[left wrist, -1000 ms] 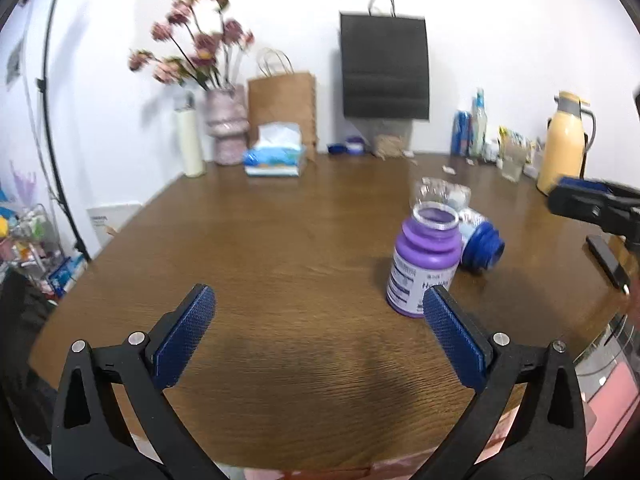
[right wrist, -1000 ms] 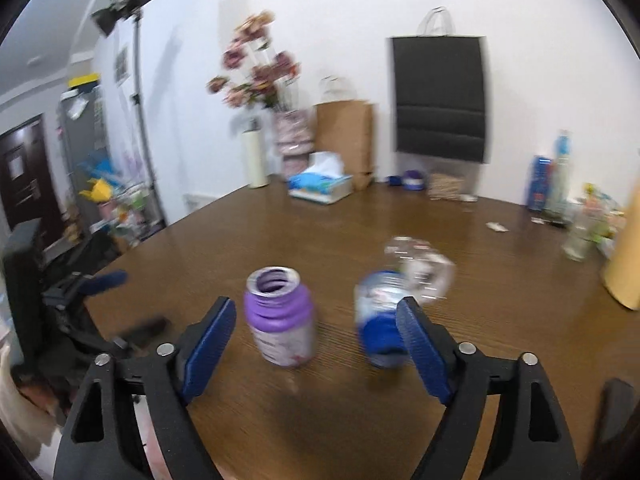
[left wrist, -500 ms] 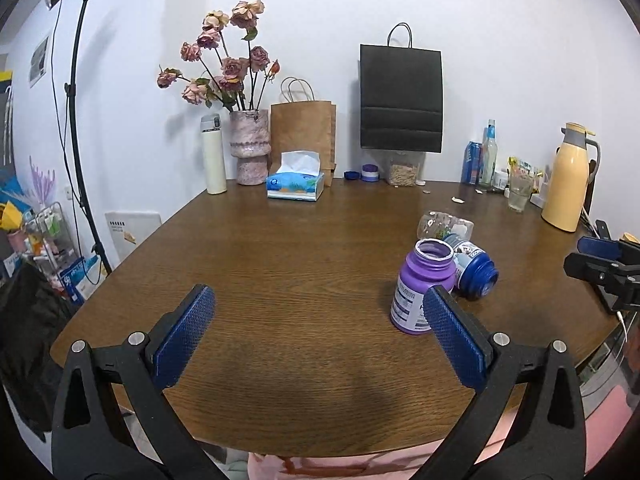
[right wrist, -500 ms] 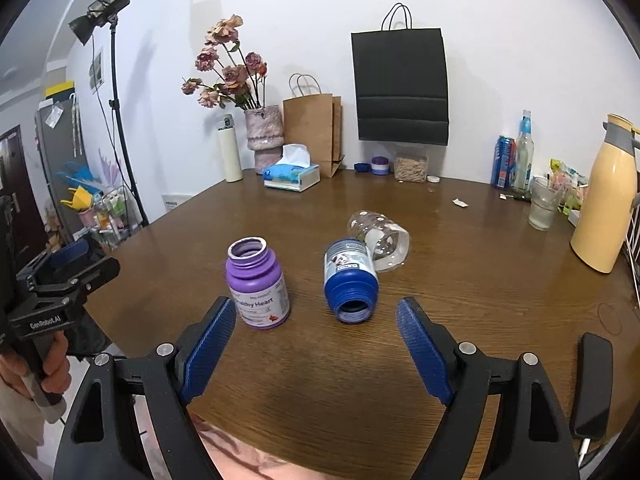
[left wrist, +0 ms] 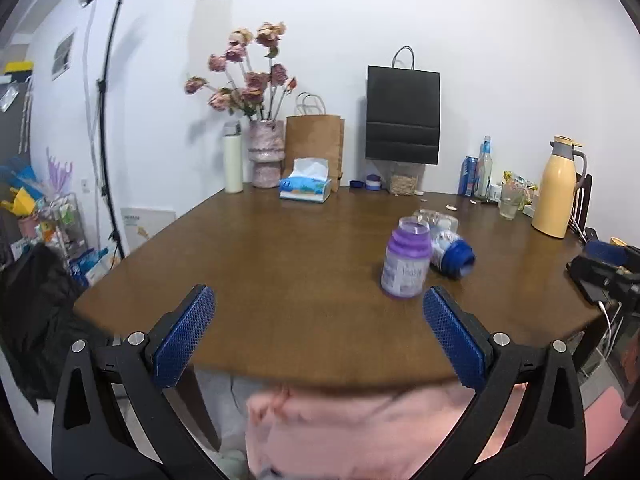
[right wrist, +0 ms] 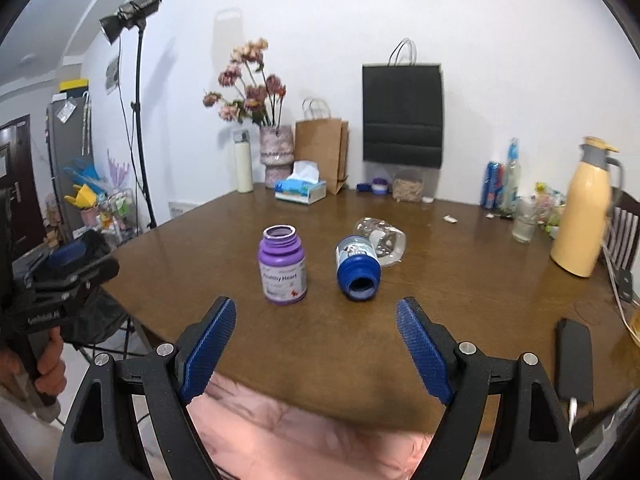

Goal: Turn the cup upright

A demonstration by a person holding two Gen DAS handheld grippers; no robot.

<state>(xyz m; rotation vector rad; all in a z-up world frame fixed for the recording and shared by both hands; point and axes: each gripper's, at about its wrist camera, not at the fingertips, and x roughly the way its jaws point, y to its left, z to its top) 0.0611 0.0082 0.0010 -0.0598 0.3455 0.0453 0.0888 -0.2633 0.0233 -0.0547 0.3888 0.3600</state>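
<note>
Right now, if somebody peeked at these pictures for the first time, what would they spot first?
Probably the purple bottle standing upright with no lid, mid-table, and the blue bottle lying on its side just right of it. A clear cup lies tipped over behind the blue one. Near the camera, the right gripper gapes open with bright blue pads.

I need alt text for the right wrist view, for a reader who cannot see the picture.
On a brown wooden table, a purple bottle stands upright beside a blue bottle and a clear cup, both lying on their sides. The right gripper is open and empty, short of them.
</note>
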